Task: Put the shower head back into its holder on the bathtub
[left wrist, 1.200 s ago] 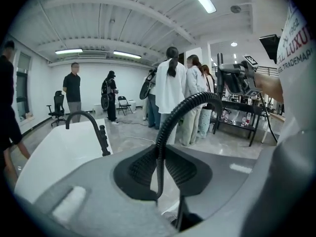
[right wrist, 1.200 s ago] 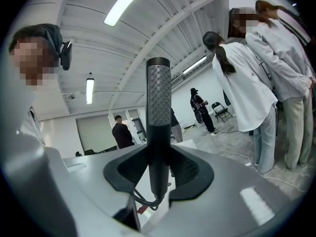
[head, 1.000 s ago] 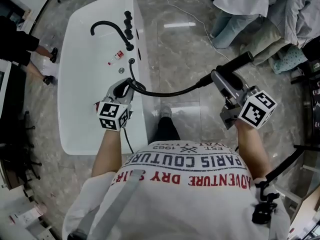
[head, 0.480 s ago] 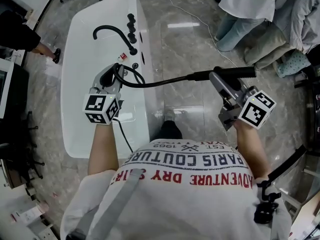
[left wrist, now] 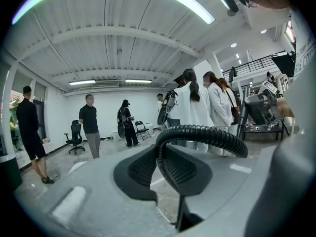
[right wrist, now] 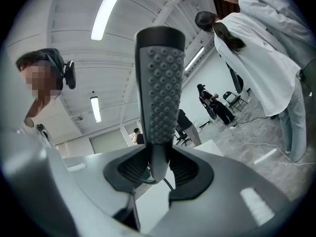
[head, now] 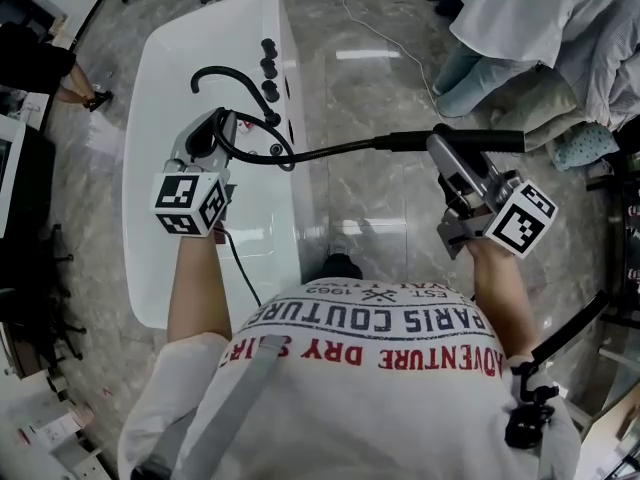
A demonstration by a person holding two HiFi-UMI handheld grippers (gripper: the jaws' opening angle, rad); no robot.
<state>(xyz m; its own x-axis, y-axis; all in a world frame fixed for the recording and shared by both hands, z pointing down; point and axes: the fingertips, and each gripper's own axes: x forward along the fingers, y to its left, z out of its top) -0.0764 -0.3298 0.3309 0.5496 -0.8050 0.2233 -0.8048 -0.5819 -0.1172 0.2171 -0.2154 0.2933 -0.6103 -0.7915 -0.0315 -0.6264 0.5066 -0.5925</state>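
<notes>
The white bathtub (head: 160, 78) lies at the left of the head view, with a black curved spout (head: 222, 72) and black knobs (head: 270, 68) on its right rim. My left gripper (head: 213, 128) hovers over the tub, shut on the black ribbed hose (head: 340, 148); the hose (left wrist: 197, 132) arches out between the jaws of that gripper (left wrist: 165, 169). To the right of the tub, over the floor, my right gripper (head: 447, 156) is shut on the black shower head (head: 470, 140), which lies about level. In the right gripper view the knobbly shower head (right wrist: 160, 83) stands up from that gripper (right wrist: 158, 167). The holder is hard to pick out behind the hose loop.
Marble floor (head: 370, 98) runs between the tub and several people (head: 520, 18) at the upper right. A thin cable (head: 375, 28) crosses the floor there. Another person's arm (head: 55, 78) shows at the far left. My own foot (head: 340, 266) is beside the tub's near corner.
My left gripper has carried the hose up and to the left, further over the tub near the spout. The right gripper has shifted a little, and the shower head has swung to lie level.
</notes>
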